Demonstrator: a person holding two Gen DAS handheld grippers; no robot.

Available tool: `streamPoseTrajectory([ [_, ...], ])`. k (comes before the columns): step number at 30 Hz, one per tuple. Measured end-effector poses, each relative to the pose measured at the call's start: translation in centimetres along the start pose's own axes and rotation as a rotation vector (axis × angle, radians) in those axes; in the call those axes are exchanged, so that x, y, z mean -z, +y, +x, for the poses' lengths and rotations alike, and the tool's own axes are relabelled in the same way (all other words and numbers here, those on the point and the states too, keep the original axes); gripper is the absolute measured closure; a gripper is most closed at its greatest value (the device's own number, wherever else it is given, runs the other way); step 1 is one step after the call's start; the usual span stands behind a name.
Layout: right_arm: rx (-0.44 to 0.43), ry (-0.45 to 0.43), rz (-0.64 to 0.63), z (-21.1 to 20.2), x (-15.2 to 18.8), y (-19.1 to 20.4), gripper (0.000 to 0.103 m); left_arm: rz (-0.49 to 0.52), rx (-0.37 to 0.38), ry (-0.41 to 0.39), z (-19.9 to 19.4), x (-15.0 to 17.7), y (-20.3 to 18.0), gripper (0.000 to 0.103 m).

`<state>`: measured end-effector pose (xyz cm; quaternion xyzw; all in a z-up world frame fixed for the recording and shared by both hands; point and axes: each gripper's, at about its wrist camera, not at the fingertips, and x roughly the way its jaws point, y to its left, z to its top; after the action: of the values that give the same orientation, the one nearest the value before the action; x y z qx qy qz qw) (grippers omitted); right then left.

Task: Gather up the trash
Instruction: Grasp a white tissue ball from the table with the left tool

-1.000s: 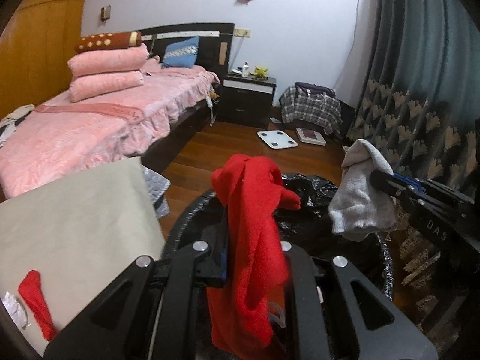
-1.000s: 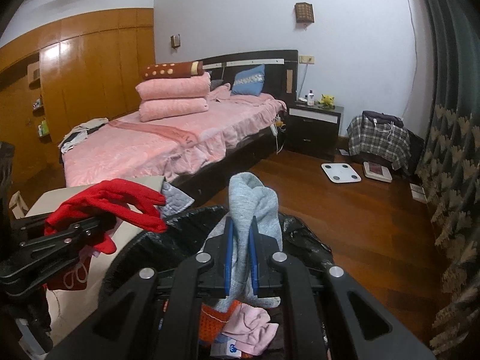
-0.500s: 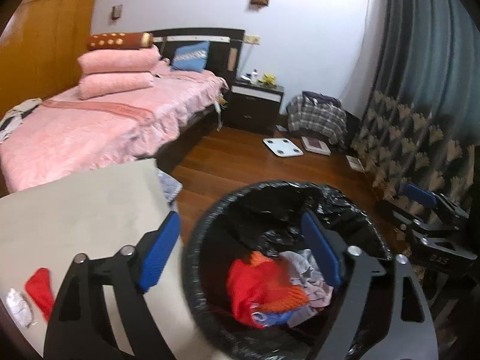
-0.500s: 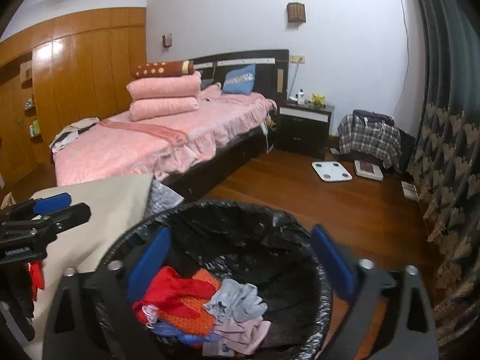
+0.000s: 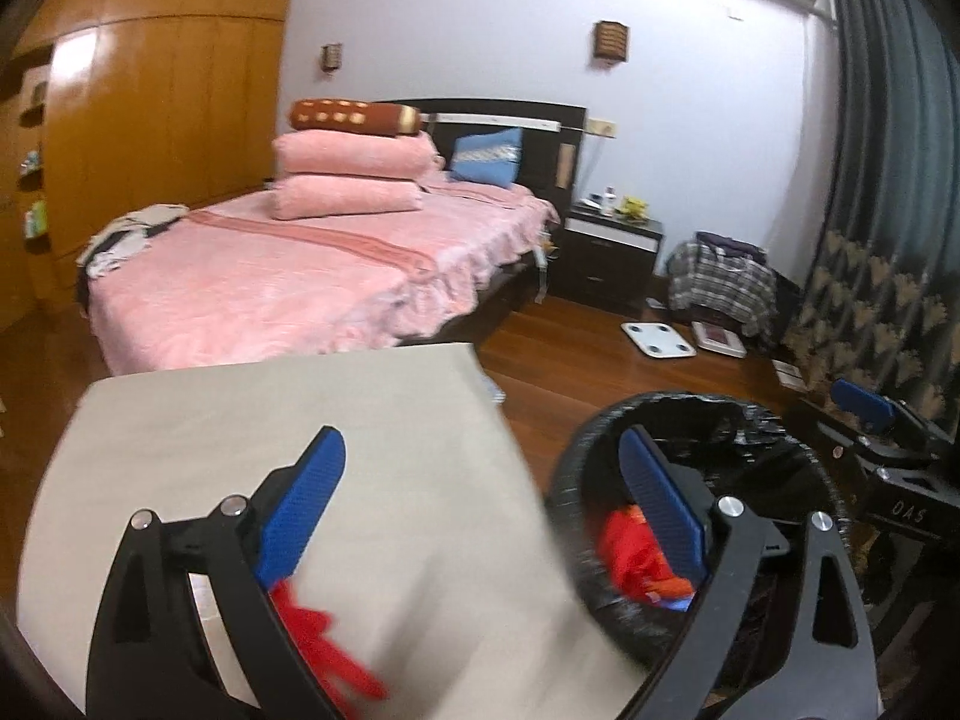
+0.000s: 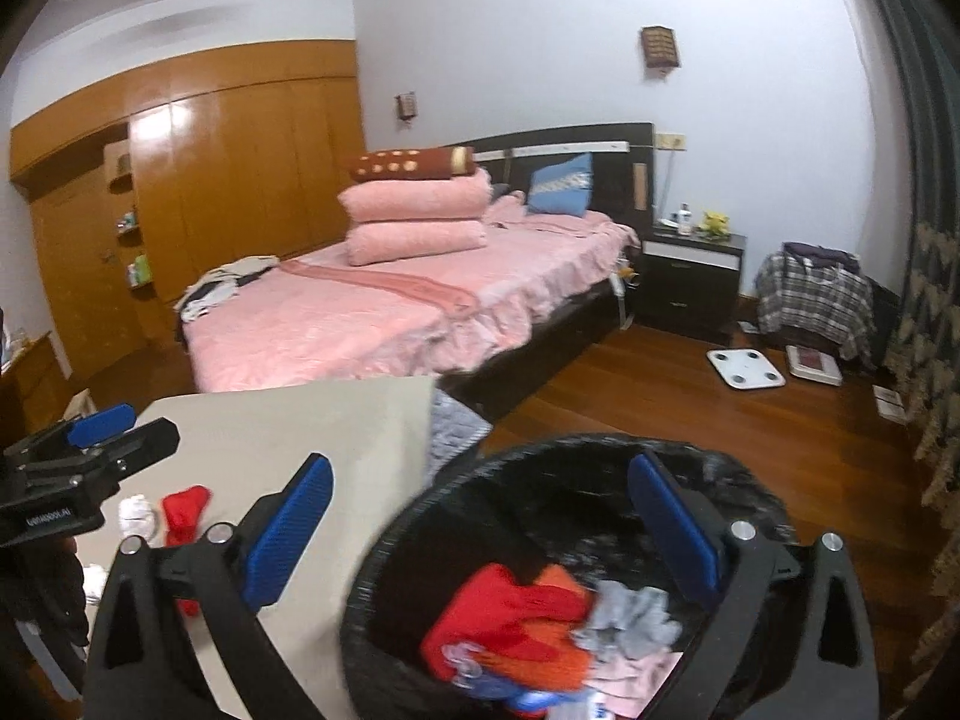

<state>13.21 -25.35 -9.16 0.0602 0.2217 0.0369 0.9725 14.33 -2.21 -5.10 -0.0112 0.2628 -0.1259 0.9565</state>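
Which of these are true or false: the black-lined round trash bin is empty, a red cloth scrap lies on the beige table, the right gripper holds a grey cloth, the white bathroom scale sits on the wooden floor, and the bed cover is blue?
1. The black-lined round trash bin is empty. False: red, orange, grey and pink cloth pieces lie inside it.
2. A red cloth scrap lies on the beige table. True.
3. The right gripper holds a grey cloth. False: its jaws stand open and empty; the grey cloth lies in the bin.
4. The white bathroom scale sits on the wooden floor. True.
5. The bed cover is blue. False: it is pink.
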Motion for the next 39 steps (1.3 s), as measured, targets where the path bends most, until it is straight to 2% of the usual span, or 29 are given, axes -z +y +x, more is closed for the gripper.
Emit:
streamPoseTrajectory([
  [14,-0.134,-0.055,-0.090,1.2,0.0,9.9,0.006,-0.064,-0.192,-0.057,-5.2,0.7,8.5,0.013],
  [22,-0.171,-0.012,-0.127,2.9,2.4,14.6,0.006,-0.106,-0.257,-0.057,-6.8,2.9,12.2,0.013],
  [33,-0.197,0.043,-0.150,4.0,5.7,17.8,0.006,-0.136,-0.304,0.021,-7.7,8.4,16.3,0.013],
  [39,-0.202,0.083,-0.156,4.5,7.0,18.8,0.006,-0.143,-0.288,0.080,-7.1,10.9,17.3,0.013],
])
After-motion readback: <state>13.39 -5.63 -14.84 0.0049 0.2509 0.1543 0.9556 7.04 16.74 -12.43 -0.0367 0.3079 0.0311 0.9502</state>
